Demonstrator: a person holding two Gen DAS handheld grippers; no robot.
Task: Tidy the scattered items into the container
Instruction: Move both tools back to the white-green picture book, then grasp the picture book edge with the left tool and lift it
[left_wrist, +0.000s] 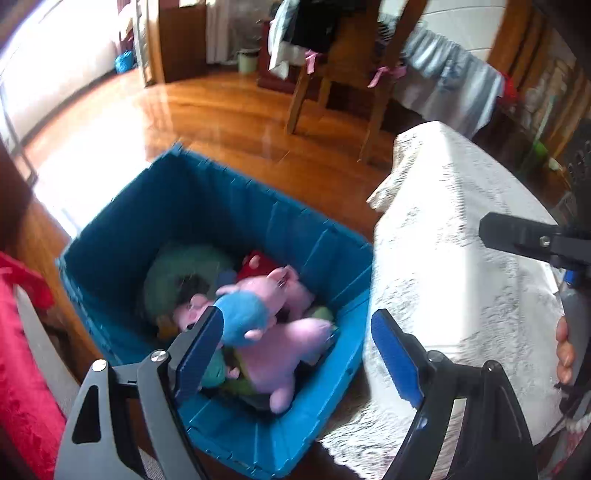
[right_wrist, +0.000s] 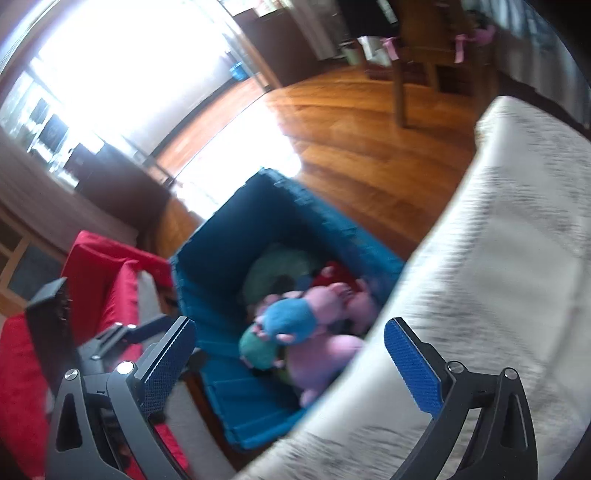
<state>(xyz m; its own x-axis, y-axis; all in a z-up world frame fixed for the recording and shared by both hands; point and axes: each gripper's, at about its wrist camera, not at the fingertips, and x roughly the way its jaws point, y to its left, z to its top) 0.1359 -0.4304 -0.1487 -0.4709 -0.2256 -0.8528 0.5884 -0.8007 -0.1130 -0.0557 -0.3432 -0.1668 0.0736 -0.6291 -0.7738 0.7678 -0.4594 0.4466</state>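
While both claws hang above it, the deep blue plastic crate (left_wrist: 155, 206) stands on the glossy wooden floor (left_wrist: 207, 114), and every place here is told from that crate. Inside it, on the bottom, lies a heap of soft toys: a pink plush pig with a blue middle (left_wrist: 255, 310) on top, a second pink plush animal (left_wrist: 291, 350) just beneath and nearer the camera, a green ring-shaped cushion (left_wrist: 173, 273) against the crate's far inner corner, and a red plush piece with pale dots (left_wrist: 258, 264) behind the pigs. The toys touch one another and are piled close.

The left claw (left_wrist: 297, 350) hovers over the crate's near side with its blue-padded fingers (left_wrist: 201, 347) spread apart and nothing between them; the pig shows below in the gap, not gripped. The right claw (right_wrist: 290, 365) hangs over the crate's near right side, its fingers (right_wrist: 412, 373) set wide apart and bare.

To the right of the crate, touching or just beside its wall, stands a surface draped in a white lace-patterned cloth (left_wrist: 461, 258). To the crate's left lies a red fabric cushion (right_wrist: 107, 280). Beyond the crate, well apart, stands a wooden chair (left_wrist: 332, 85) with clothes hung over it. The right-wrist view is blurred.
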